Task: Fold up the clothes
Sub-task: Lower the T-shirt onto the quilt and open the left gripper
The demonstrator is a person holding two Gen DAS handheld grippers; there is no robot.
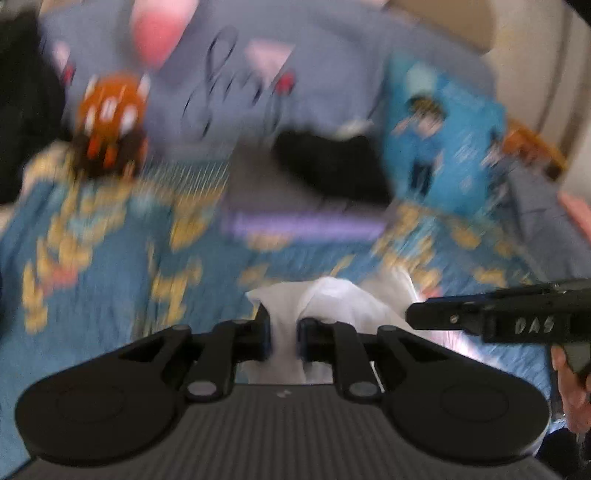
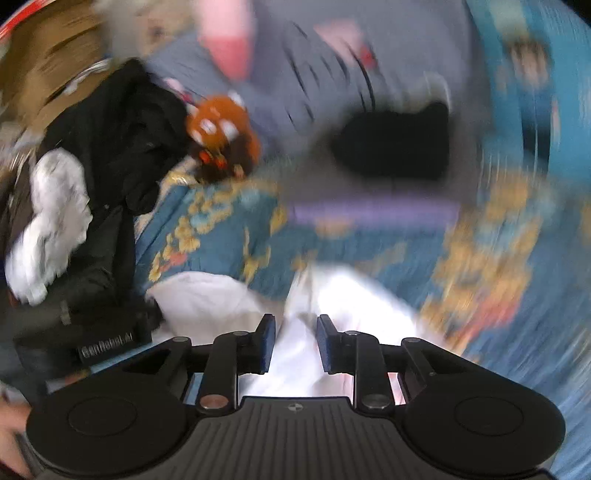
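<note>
Both views were badly motion-blurred. The surface was a bed w/ a blue bedspread (image 1: 110, 258) patterned in yellow; ahead of the tools lay a grey-blue blanket (image 1: 229, 81) w/ dark squiggles, a pink pillow (image 1: 159, 33), an orange stuffed toy (image 1: 110, 110), a black garment (image 1: 332, 166) and a bright blue cartoon cushion (image 1: 443, 140).

The white cloth (image 1: 332, 295) was bunched and creased, lying on the bedspread right at the fingertips of both tools. The left gripper (image 1: 283, 338) was nearly closed, pinching a fold of the white cloth between its blue pads. The right gripper (image 2: 294, 343) stood partly open w/ cloth passing through the gap; couldn't tell if the pads touched it.

Only the right view showed a heap of black clothes (image 2: 122, 129) and a white fluffy thing (image 2: 51, 221) off to its left. Only the left view showed a hand (image 1: 572, 391) under the right gripper's body
</note>
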